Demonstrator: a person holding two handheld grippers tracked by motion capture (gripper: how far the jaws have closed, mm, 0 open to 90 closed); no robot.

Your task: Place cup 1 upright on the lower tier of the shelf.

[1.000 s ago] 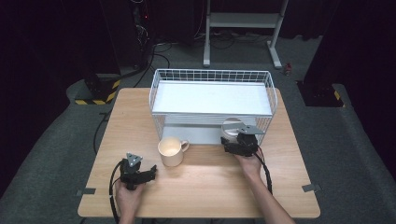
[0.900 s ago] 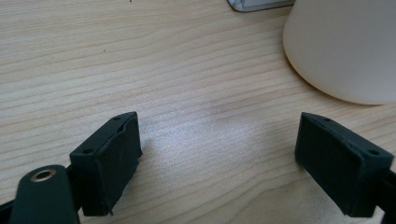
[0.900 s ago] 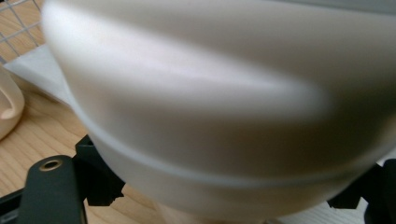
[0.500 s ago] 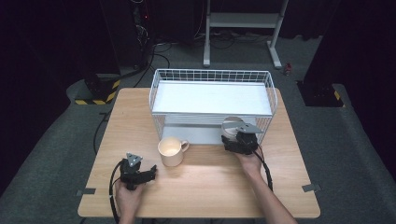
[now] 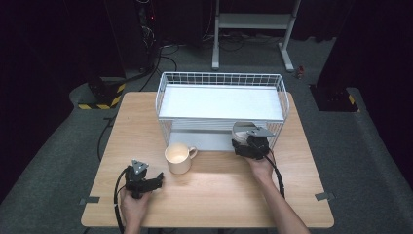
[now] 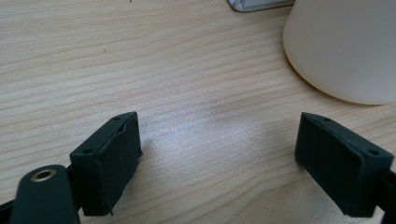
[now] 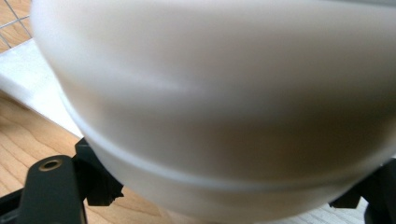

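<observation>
The bowl [image 7: 215, 107], a pale cream vessel, sits between the jaws of the right gripper [image 5: 249, 144] at the front right of the wire rack [image 5: 221, 109], about 4 o'clock from the rack's middle. In the right gripper view its curved wall runs across both jaws, which stand wide at either side of it; the grip looks closed on the bowl's lower body, though the pads themselves are hidden. To do this step well, I judge the hand should keep the bowl level, hold the squeeze steady on the round wall so it cannot slip, and clear the rack's front wires before moving it anywhere.

The left gripper [image 5: 141, 178] rests at 7 o'clock on the counter [image 5: 219, 190], jaws spread wide with bare wood between them. Just ahead of it, toward 1 o'clock, stands a cream mug [image 5: 178, 158], upright and apparently empty. The rack's upper shelf carries a plain white liner and nothing else.
</observation>
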